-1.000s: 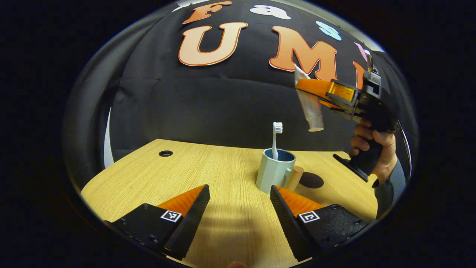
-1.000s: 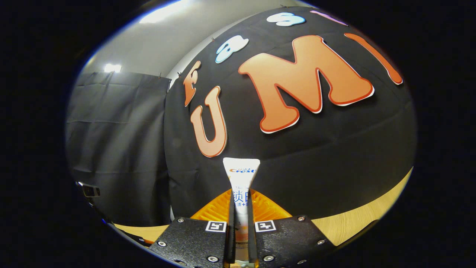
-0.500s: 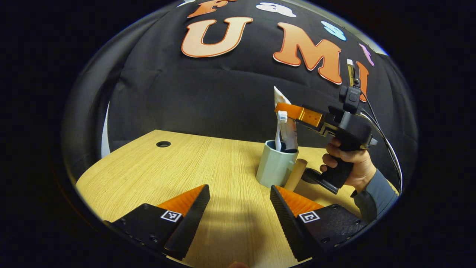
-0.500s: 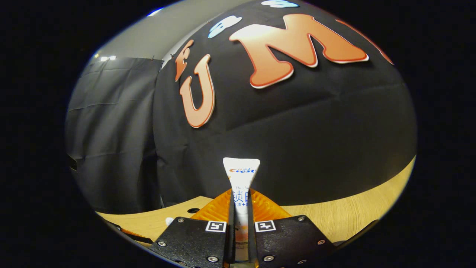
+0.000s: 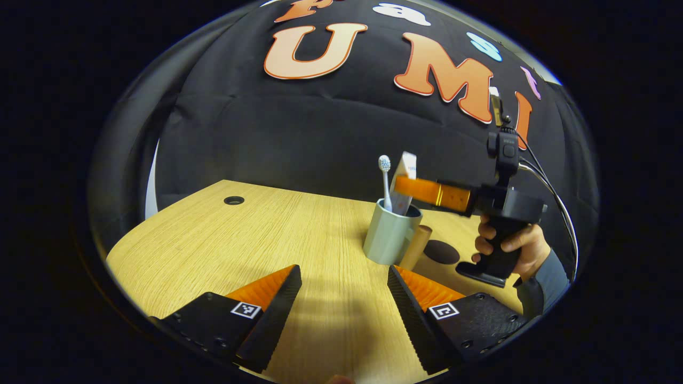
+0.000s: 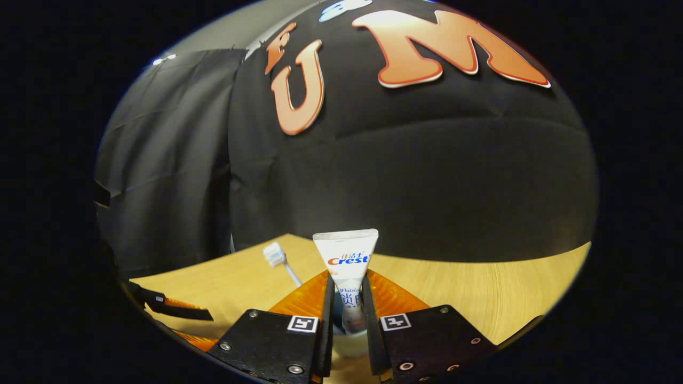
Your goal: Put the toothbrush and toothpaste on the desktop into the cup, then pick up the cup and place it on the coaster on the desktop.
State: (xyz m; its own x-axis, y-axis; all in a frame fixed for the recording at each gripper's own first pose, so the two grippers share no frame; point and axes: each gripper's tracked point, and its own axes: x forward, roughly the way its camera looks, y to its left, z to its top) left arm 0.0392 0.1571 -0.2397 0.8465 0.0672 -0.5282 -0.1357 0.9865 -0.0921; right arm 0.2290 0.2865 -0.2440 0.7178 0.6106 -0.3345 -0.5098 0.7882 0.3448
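Cup (image 5: pixel 390 238) upright on desktop (image 5: pixel 256 245), toothbrush (image 5: pixel 384 180) standing in it bristles up, toothpaste (image 5: pixel 404 182) in it too, flat end up. Right gripper (image 6: pixel 347 314) straddles the tube above the rim; fingers look slightly parted beside it, contact unclear, so can't tell if it's clamped. Left gripper (image 5: pixel 344 298) spread wide and empty, low over desktop, cup just past its right finger. Coaster (image 5: pixel 444 251) just beyond cup handle.

You see both views dim, with the light coming from above. It falls warm on the desktop (image 5: pixel 224 250), where soft shadows lie in front of the left gripper (image 5: pixel 344 298). The fisheye bends the edges strongly. The toothbrush (image 6: pixel 277 258) looks slightly blurred.
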